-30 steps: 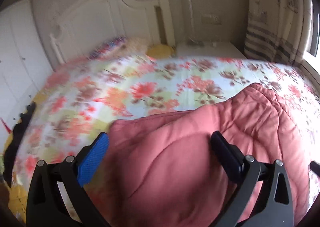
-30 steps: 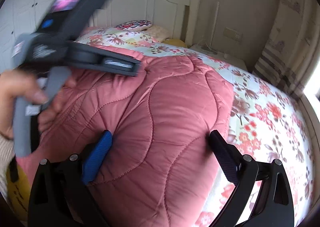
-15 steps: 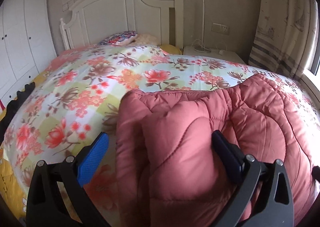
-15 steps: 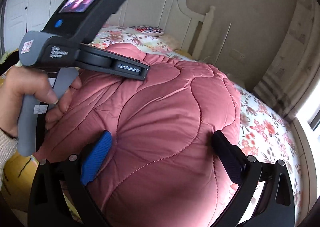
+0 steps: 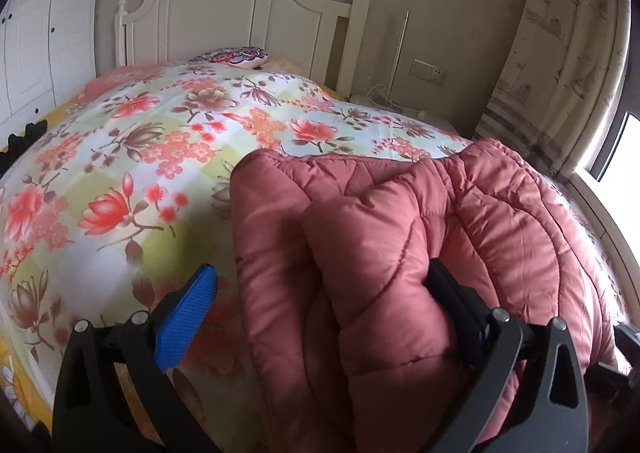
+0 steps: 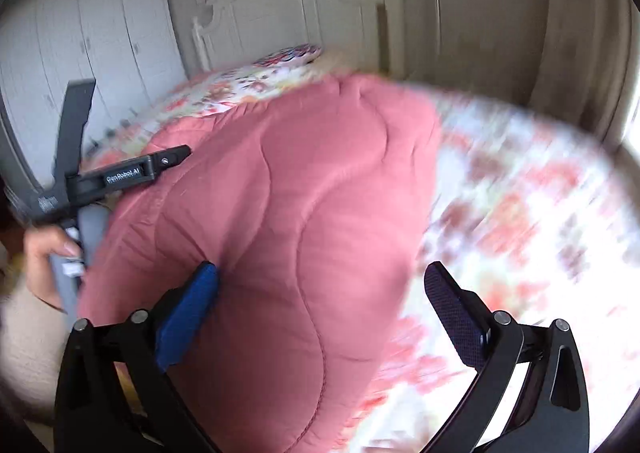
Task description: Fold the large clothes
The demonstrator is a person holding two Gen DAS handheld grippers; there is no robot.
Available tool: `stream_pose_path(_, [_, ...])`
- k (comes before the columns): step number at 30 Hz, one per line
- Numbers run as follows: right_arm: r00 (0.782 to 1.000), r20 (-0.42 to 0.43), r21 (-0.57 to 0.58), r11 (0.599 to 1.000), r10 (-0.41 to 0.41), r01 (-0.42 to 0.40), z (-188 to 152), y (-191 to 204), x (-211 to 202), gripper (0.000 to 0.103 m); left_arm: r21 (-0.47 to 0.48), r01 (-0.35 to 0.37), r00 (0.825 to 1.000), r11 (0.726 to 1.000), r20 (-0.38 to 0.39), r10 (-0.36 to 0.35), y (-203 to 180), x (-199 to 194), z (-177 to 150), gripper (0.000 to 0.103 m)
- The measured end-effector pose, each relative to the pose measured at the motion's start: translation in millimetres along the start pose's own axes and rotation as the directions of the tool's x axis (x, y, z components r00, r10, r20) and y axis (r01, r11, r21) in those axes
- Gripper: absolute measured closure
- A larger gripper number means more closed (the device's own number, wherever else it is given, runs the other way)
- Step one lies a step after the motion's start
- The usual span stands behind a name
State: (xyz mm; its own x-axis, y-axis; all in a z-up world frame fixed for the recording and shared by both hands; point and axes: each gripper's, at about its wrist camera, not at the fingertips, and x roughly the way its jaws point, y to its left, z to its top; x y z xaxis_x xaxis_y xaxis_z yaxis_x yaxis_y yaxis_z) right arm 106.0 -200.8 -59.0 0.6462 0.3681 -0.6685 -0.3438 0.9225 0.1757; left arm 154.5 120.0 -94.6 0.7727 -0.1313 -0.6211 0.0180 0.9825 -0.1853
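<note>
Right gripper point(image 6: 320, 305): released, jaws spread wide and just been opening; the pink quilted coat point(image 6: 288, 221) bulges between them, left pad against it, right pad clear.
Left gripper point(image 5: 320, 305): jaws wide; a puffy fold of the pink quilted coat point(image 5: 380, 253) fills the right half of the gap, blue pad free.
Coat: lies on the bed point(image 5: 132, 157) directly ahead of both grippers.
Beyond: white headboard point(image 5: 240, 5).
Far left of right gripper: a hand point(image 6: 44, 253) holding the left gripper's handle.
</note>
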Motion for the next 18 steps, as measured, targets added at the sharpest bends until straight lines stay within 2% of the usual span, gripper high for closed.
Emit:
stream_pose_path(3, [0.987,-0.055,0.148,0.979,0.152,-0.142,1.5,-25.9,4.3,0.004,-0.057,0.068,0.997,0.996,-0.042,-0.07,13.4,0.0,-2.9,0.002])
stream_pose_path(7, [0.968,-0.067,0.208,0.952,0.241,-0.223,5.3,-38.1,4.1,0.004,-0.154,0.17,0.978,0.973,-0.092,-0.185,32.3,3.0,-8.8,0.002])
stream_pose_path(12, [0.926,-0.091,0.295,0.898,0.366,-0.326,-1.5,-44.2,26.1,0.004,-0.27,0.293,0.936,0.917,-0.116,-0.333,47.4,14.8,-17.5,0.002])
stream_pose_path(15, [0.911,-0.089,0.309,0.881,0.402,-0.358,-2.4,-46.7,32.1,0.004,-0.334,0.377,0.891,0.864,-0.126,-0.437,52.1,32.8,-18.4,0.002])
stream_pose_path(18, [0.888,-0.082,0.343,0.849,0.453,-0.402,-6.6,-49.9,36.8,0.004,-0.305,0.406,0.876,0.862,-0.141,-0.462,45.7,43.3,-11.1,0.002])
